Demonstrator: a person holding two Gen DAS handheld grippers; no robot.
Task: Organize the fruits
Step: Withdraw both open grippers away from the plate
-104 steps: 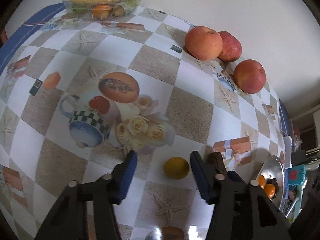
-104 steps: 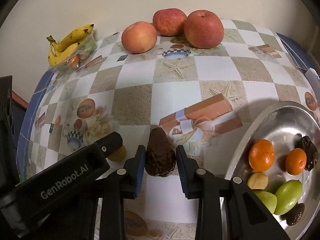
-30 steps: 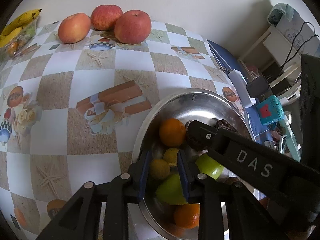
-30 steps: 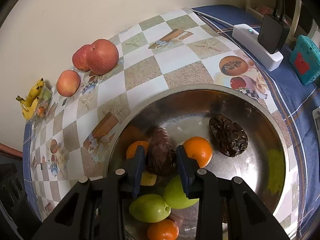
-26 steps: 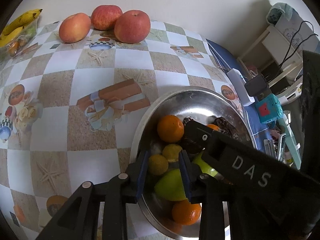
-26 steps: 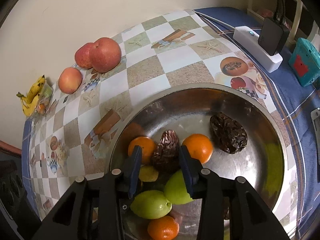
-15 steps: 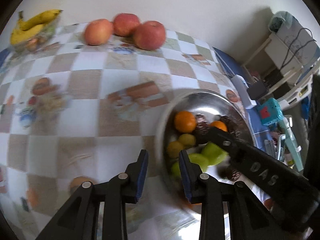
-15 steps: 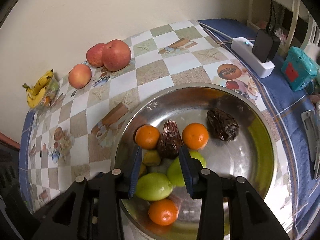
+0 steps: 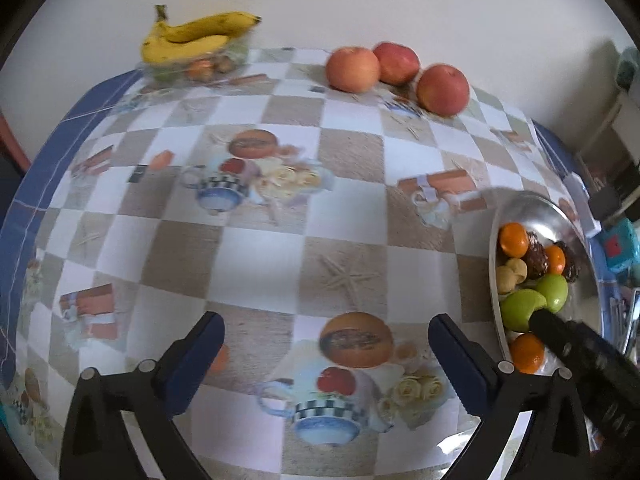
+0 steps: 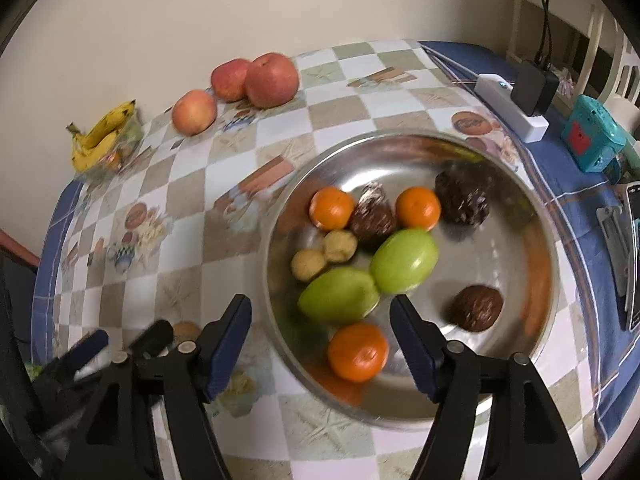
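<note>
A steel bowl (image 10: 400, 136) holds oranges, two green fruits (image 10: 404, 260), two small yellow fruits (image 10: 340, 246) and dark brown fruits (image 10: 372, 210). My right gripper (image 10: 320, 304) hovers over the bowl's near left rim. Its jaws are opening and grip nothing. My left gripper (image 9: 324, 324) hangs over the checkered tablecloth, left of the bowl (image 9: 532, 204). Its jaws are opening wide with nothing between them. Three apples (image 9: 352, 68) sit by the far wall. Bananas (image 9: 192, 36) lie on a clear tray at the far left.
A white power strip (image 10: 512, 108) with a black adapter, a teal box (image 10: 592, 140) and a phone (image 10: 632, 256) lie on the blue cloth right of the bowl. The wall borders the table's far edge.
Both grippers let go of their fruit into the bowl, a small yellow one and a dark brown one. Both then drew back and opened. The left one swung left over the tablecloth.
</note>
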